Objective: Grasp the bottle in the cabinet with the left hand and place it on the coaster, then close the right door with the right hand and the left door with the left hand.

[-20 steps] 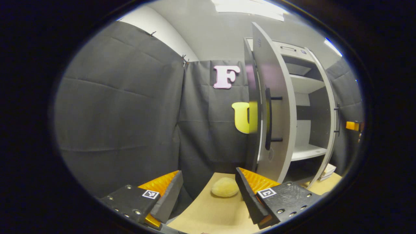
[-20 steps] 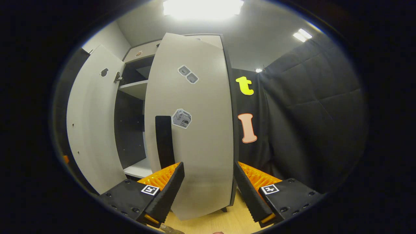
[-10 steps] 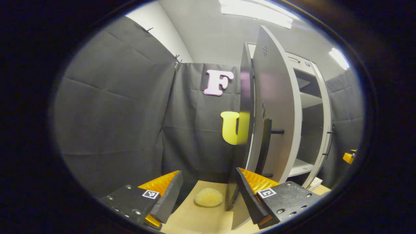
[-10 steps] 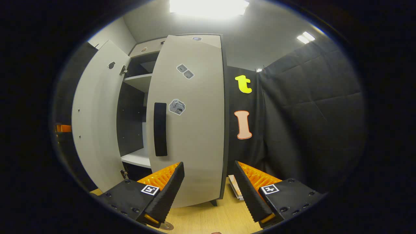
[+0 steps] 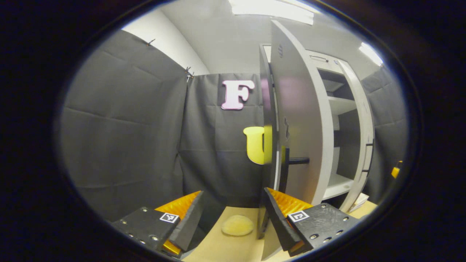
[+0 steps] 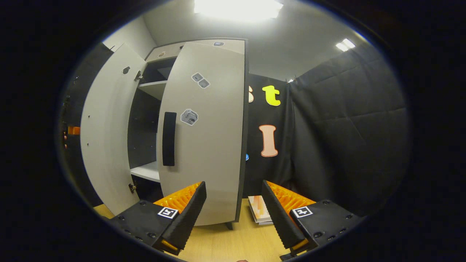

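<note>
The left door stands ajar just ahead of the left gripper, its edge beside the right-hand finger; jaws wide, empty. The right door is nearly closed, just beyond the right gripper, also wide and empty.

Lit from above by ceiling panels, blown out to pure white in the right gripper view and streaked bright in the left gripper view. Evenly bright on the pale cabinet doors, with a soft pinkish sheen on the left door. Dim inside the cabinet and along the dark cloth wall. Strongly bowed at the edges, straight lines curved. Slightly soft throughout, darkening toward the rim.
</note>
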`<move>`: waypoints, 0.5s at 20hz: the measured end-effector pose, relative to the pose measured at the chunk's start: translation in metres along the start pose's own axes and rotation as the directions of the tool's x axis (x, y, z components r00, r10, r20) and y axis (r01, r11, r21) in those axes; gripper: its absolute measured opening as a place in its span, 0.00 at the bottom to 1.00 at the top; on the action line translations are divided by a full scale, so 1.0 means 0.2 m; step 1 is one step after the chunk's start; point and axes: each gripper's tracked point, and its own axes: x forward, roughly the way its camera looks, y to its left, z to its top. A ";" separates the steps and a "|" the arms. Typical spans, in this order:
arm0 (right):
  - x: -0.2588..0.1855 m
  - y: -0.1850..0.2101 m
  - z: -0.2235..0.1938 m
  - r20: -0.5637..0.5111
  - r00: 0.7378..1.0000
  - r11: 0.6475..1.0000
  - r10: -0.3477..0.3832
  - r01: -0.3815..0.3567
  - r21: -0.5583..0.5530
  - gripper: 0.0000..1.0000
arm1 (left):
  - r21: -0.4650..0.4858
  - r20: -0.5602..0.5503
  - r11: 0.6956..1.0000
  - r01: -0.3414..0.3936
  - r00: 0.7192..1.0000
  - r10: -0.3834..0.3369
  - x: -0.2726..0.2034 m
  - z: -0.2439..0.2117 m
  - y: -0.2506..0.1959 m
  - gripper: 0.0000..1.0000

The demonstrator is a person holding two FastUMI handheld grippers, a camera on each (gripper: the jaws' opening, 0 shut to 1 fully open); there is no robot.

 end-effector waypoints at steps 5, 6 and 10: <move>0.01 -0.11 -0.01 0.000 1.000 1.000 0.002 -0.002 0.015 0.98 | 0.000 -0.007 0.999 -0.033 0.999 0.033 0.01 -0.01 0.00 0.93; 0.02 -0.12 -0.02 -0.003 1.000 1.000 0.007 -0.007 0.022 0.98 | -0.002 -0.007 0.999 -0.040 0.999 0.040 0.01 0.00 -0.01 0.92; 0.04 -0.14 -0.03 -0.011 0.999 0.998 0.041 -0.041 0.042 0.98 | 0.016 0.003 0.998 -0.057 0.998 0.057 -0.01 0.04 -0.06 0.94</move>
